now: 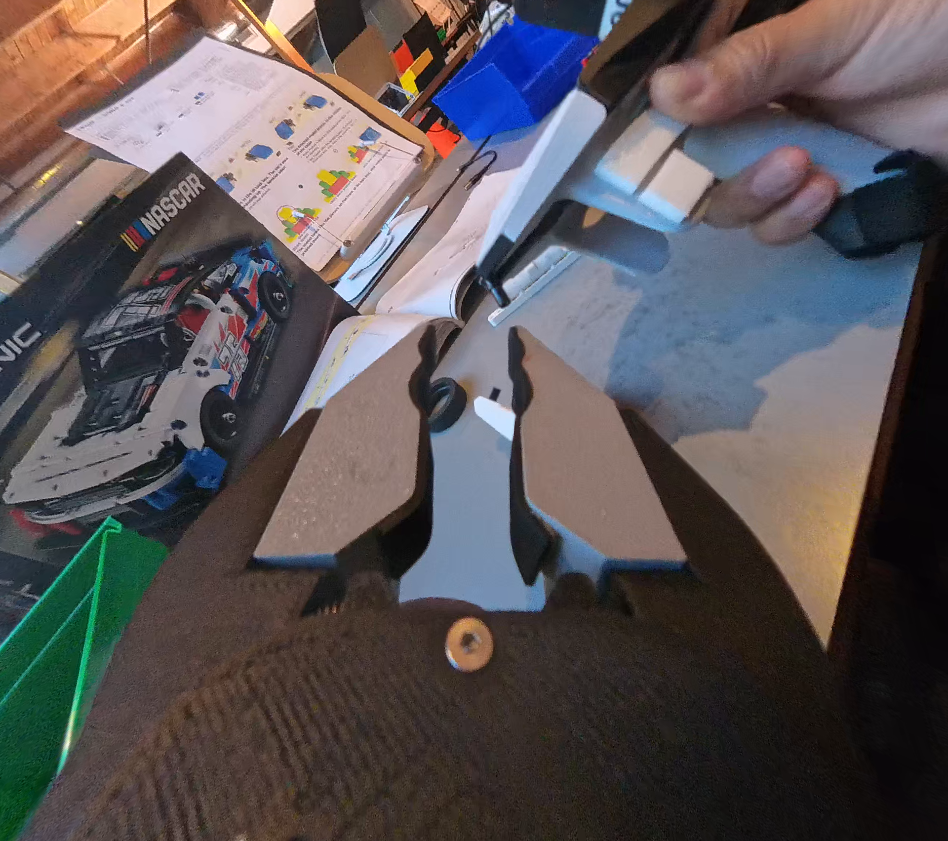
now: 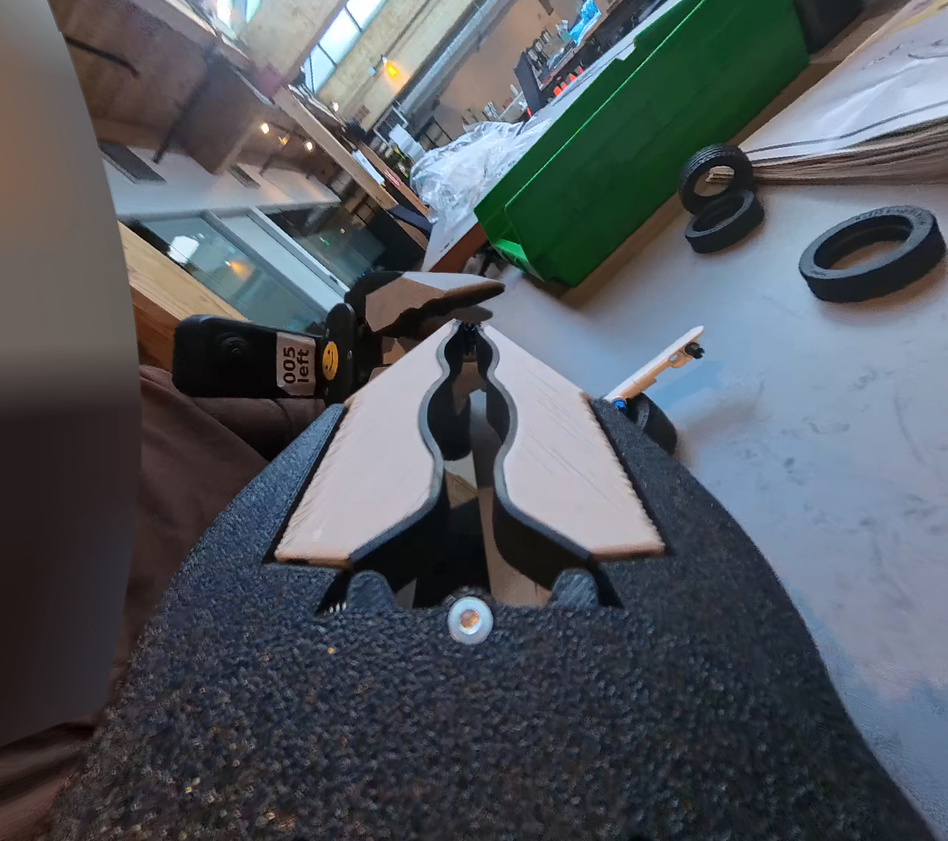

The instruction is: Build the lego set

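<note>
The white lego beam piece (image 1: pixel 495 417) lies on the grey surface (image 1: pixel 718 354) beside a small black rubber tyre (image 1: pixel 445 402), just beyond the spread left tool (image 1: pixel 469 344), while the right tool (image 2: pixel 468 331) pinches something tiny, unidentifiable.

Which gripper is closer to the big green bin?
Left. The left gripper is right beside the green bin, which is at its left flank. The right gripper is over on the left gripper's other side, farther from the bin.
</note>
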The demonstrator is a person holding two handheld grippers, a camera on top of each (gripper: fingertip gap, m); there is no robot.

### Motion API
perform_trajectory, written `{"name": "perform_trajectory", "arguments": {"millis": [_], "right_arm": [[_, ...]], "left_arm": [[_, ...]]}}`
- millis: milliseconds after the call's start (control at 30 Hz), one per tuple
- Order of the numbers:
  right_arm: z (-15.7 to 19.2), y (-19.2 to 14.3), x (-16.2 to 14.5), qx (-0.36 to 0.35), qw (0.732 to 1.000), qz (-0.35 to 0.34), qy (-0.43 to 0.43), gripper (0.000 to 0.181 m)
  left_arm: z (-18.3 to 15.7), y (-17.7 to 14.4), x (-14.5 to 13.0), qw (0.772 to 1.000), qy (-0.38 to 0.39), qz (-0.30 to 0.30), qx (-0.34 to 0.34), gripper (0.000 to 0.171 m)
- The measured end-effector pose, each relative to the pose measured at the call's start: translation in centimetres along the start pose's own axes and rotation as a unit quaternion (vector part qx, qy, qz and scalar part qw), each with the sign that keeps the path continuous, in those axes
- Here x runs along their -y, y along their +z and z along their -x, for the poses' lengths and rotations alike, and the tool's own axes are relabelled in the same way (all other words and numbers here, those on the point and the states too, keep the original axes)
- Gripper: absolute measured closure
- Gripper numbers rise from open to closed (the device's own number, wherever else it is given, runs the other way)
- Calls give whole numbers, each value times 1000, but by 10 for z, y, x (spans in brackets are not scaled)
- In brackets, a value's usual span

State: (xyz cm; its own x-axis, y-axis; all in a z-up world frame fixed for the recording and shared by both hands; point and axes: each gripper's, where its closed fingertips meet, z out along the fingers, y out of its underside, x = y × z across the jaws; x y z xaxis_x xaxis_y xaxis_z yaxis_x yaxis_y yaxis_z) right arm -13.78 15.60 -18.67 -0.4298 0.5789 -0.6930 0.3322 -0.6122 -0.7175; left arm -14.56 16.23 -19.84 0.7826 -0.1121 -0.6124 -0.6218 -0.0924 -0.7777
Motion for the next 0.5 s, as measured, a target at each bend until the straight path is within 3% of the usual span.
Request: {"name": "perform_trajectory", "arguments": {"millis": [500], "right_arm": [[-9, -1, 3, 23, 993, -46, 107, 177]], "left_arm": [[-8, 6, 9, 1000, 17, 4, 4, 160]]}}
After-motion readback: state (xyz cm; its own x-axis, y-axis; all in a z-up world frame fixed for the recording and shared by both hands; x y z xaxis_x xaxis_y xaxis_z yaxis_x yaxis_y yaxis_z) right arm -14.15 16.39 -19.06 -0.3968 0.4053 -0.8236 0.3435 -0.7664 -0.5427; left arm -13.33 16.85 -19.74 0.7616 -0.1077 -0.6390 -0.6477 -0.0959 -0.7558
